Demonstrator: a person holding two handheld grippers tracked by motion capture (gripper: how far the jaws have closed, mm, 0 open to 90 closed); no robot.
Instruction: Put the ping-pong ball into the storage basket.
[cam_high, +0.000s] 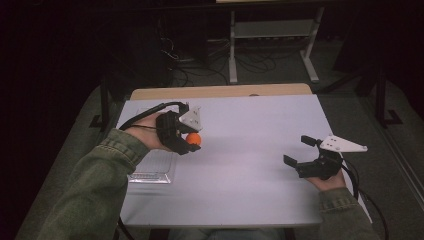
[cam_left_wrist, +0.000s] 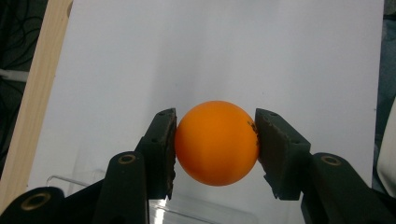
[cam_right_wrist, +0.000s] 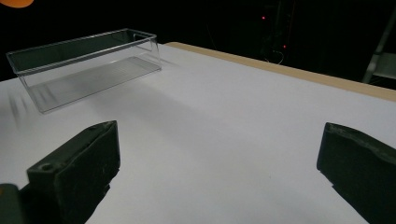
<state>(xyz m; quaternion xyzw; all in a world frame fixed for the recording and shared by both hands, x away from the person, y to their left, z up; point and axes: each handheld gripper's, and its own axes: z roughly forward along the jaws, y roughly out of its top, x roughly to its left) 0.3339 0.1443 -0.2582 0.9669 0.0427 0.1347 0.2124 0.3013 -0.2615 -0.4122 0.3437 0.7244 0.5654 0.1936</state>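
Note:
An orange ball (cam_left_wrist: 217, 143) is pinched between both pads of my left gripper (cam_left_wrist: 215, 140), which is shut on it. In the high view that left gripper (cam_high: 190, 142) holds the ball (cam_high: 193, 139) above the white table, just right of a clear plastic box (cam_high: 152, 170). My right gripper (cam_high: 299, 150) rests low over the table's right side with its jaws wide apart and nothing between them. In the right gripper view the open right gripper (cam_right_wrist: 219, 158) faces the clear box (cam_right_wrist: 88, 65), which is empty, and the ball's edge (cam_right_wrist: 16, 3) peeks in at the top left corner.
The white sheet (cam_high: 240, 165) covers a wooden table whose bare far edge (cam_high: 220, 91) shows beyond it. Behind the table stand a white metal frame (cam_high: 272, 30) and floor cables. Broad open surface lies between the two grippers.

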